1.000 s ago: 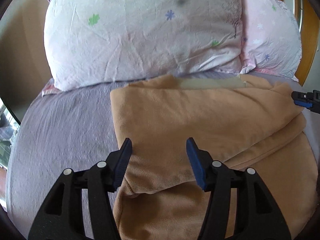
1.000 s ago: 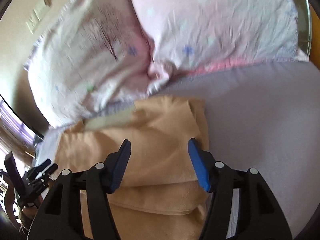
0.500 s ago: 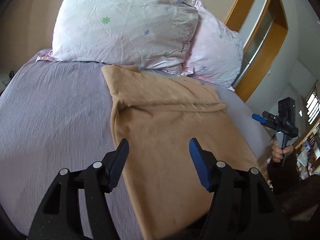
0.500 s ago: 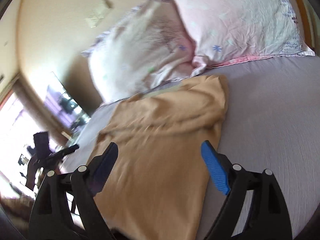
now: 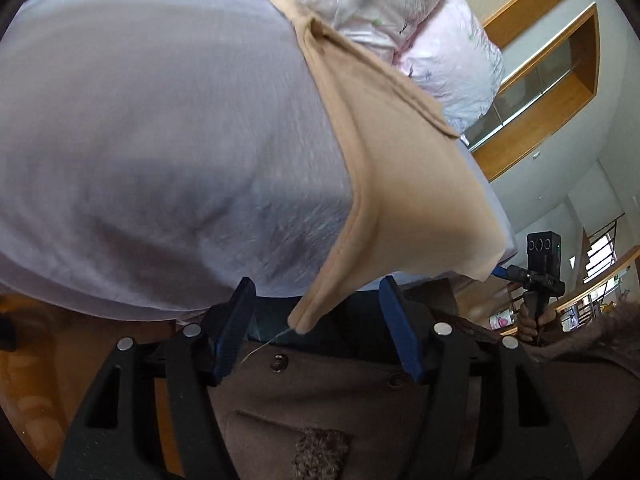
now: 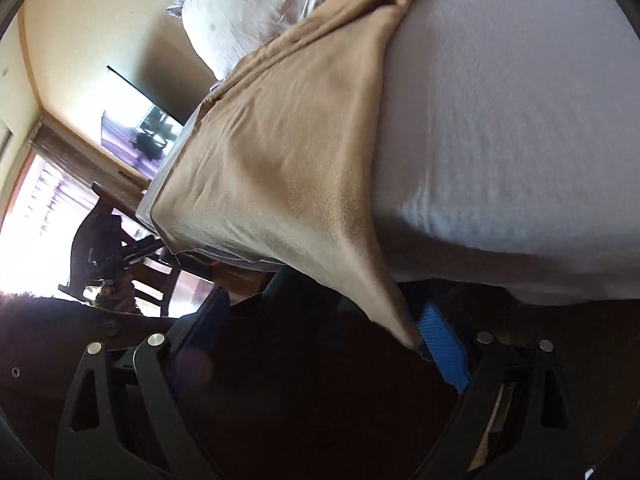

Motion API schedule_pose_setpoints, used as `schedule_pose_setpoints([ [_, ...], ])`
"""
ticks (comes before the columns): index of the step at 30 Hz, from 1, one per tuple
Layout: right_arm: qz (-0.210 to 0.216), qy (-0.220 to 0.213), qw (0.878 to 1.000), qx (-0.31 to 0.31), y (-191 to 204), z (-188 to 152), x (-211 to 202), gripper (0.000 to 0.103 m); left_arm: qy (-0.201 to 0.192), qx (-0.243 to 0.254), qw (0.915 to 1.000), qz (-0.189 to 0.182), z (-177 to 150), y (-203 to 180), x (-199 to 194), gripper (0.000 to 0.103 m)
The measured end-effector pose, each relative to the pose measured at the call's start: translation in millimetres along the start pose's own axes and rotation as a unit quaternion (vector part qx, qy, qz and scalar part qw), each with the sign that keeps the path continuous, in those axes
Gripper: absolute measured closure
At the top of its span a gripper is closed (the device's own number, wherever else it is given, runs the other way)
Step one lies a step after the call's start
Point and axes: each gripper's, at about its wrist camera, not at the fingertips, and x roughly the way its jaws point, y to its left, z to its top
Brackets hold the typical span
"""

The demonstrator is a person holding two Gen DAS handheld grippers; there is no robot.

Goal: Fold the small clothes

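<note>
A tan garment (image 5: 404, 184) lies lengthwise on the grey bed sheet (image 5: 160, 140), its far end against the pillows and its near end hanging over the bed's front edge. My left gripper (image 5: 318, 332) is open, with the garment's near left corner hanging between its blue fingers. In the right wrist view the garment (image 6: 288, 152) tapers to its near right corner, which rests against the right blue finger (image 6: 442, 354) of my right gripper (image 6: 320, 344). That gripper is open wide. Neither is closed on the cloth.
Two floral pillows (image 5: 440, 40) lie at the head of the bed. The bed sheet (image 6: 520, 120) spreads right of the garment. The person's brown coat (image 5: 360, 408) is directly below the left gripper. A wooden door frame (image 5: 560, 80) stands to the right, a window (image 6: 36, 216) to the left.
Both grippers have pulled back from the pillow end to the bed's near edge and dropped low. The garment's near corners now hang between or against the open fingers.
</note>
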Motion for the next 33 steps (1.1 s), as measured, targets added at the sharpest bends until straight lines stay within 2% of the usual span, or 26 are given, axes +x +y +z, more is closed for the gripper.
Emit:
schedule_pose_setpoints([
  [2,0.026,0.001,1.0,-0.001,-1,0,10,0.021,-0.005,-0.006,0.9998,-0.018,4,-1,12,0.043],
  [3,0.04,0.002,0.999,0.0,-2,0,13,0.036,-0.008,-0.013,0.9994,-0.03,6,-1,18,0.046],
  [4,0.056,0.004,0.998,0.0,-2,-1,17,0.06,-0.009,-0.019,0.9989,-0.041,7,-1,22,0.055],
  [5,0.065,0.006,0.998,-0.003,0,-3,18,0.073,-0.009,-0.025,0.9982,-0.053,7,-1,25,0.073],
  [6,0.078,0.007,0.997,-0.011,4,-5,17,0.089,-0.005,-0.032,0.9972,-0.067,5,-1,28,0.085],
  [7,0.085,0.006,0.996,-0.02,8,-7,15,0.092,0.003,-0.035,0.9963,-0.078,3,-2,30,0.099],
  [10,0.106,-0.023,0.992,-0.063,38,-1,-11,0.094,-0.004,-0.028,0.9933,-0.112,2,-11,17,0.099],
  [12,0.112,-0.056,0.988,-0.094,56,15,-30,0.095,-0.036,-0.003,0.989,-0.143,11,-28,-8,0.099],
  [13,0.112,-0.076,0.984,-0.112,66,26,-40,0.095,-0.052,0.011,0.9878,-0.146,19,-36,-18,0.099],
  [16,0.09,-0.156,0.968,-0.174,102,82,-67,0.095,-0.112,0.065,0.9802,-0.15,68,-64,-46,0.099],
  [18,0.068,-0.197,0.96,-0.186,110,122,-77,0.095,-0.145,0.08,0.9776,-0.13,111,-76,-51,0.099],
  [19,0.049,-0.225,0.956,-0.18,112,153,-79,0.095,-0.16,0.082,0.9767,-0.117,137,-80,-48,0.099],
  [20,0.044,-0.237,0.955,-0.174,111,174,-75,0.095,-0.175,0.071,0.9772,-0.098,165,-82,-41,0.099],
  [22,0.02,-0.26,0.954,-0.147,100,221,-65,0.095,-0.186,0.033,0.9788,-0.079,214,-77,-17,0.099],
  [23,0.0,-0.264,0.957,-0.121,87,253,-51,0.095,-0.186,0.02,0.9799,-0.07,232,-77,-3,0.099],
  [24,-0.014,-0.263,0.959,-0.103,75,271,-42,0.095,-0.18,0.004,0.9823,-0.05,257,-71,17,0.099],
  [26,-0.054,-0.243,0.967,-0.052,43,308,-14,0.095,-0.154,-0.023,0.9877,-0.014,295,-57,60,0.099],
  [28,-0.094,-0.203,0.974,0.02,2,340,22,0.094,-0.126,-0.048,0.9908,0.011,313,-43,91,0.099],
  [29,-0.097,-0.186,0.976,0.059,-16,346,35,0.094,-0.108,-0.073,0.9913,0.02,320,-30,109,0.099],
  [32,-0.073,-0.167,0.973,0.139,-53,358,51,0.093,-0.08,-0.141,0.9867,-0.008,324,-2,128,0.099],
  [33,-0.062,-0.173,0.972,0.147,-56,360,49,0.087,-0.083,-0.156,0.9838,-0.029,322,3,126,0.098],
])
